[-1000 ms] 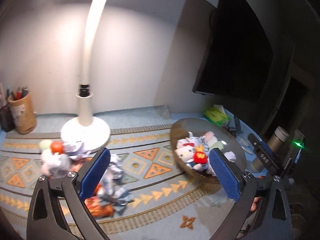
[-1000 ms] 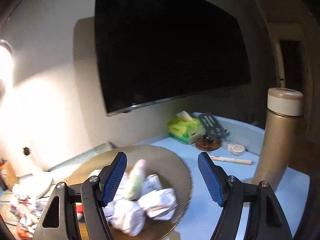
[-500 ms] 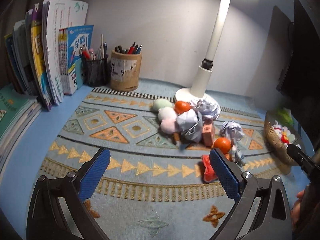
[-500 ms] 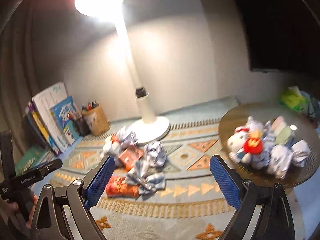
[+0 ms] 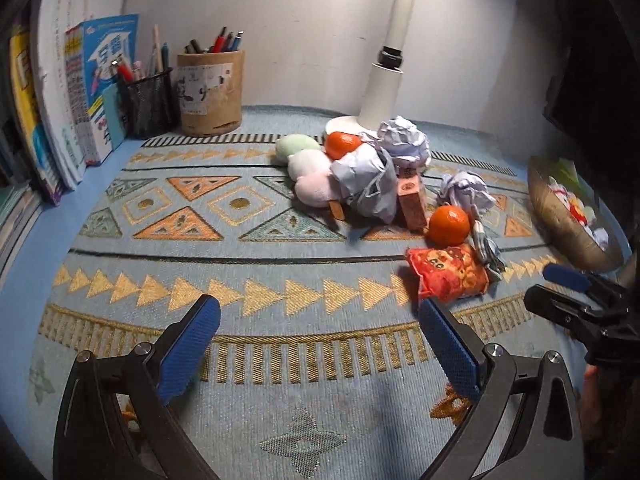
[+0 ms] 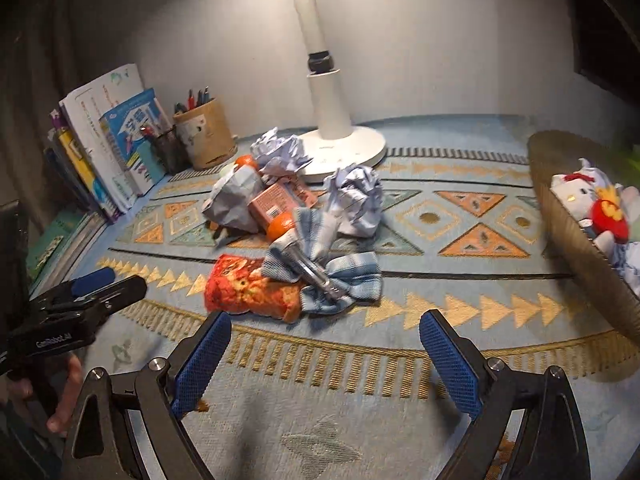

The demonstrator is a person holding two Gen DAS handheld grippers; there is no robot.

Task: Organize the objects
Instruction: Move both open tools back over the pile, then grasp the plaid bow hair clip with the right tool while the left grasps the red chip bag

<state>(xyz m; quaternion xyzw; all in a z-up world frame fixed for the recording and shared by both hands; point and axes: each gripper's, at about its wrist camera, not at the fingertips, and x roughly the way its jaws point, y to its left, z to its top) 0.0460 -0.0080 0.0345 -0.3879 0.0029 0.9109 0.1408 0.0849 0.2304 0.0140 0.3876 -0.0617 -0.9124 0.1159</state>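
A heap of loose things lies on the patterned mat [image 5: 240,280] by the lamp base: crumpled paper balls [image 5: 404,142] [image 6: 356,196], two oranges [image 5: 448,224] [image 5: 342,144], a pink carton [image 5: 412,200], pastel plush balls [image 5: 310,168], a red snack bag [image 5: 448,272] [image 6: 252,288] and a blue checked cloth [image 6: 320,264] with a metal tool on it. A woven bowl [image 6: 576,240] [image 5: 560,220] at the right holds a white plush cat [image 6: 576,188] and paper. My left gripper [image 5: 320,344] is open and empty, short of the snack bag. My right gripper [image 6: 326,356] is open and empty, in front of the bag and cloth.
A white desk lamp [image 6: 332,120] stands behind the heap. A brown pen holder [image 5: 210,92], a black mesh pen cup [image 5: 150,104] and upright books [image 5: 68,80] line the back left. The right gripper shows in the left wrist view [image 5: 580,300]; the left shows in the right wrist view [image 6: 80,292].
Both grippers have swung left from the bowl toward the heap and moved down nearer the mat. Both stay open and empty.
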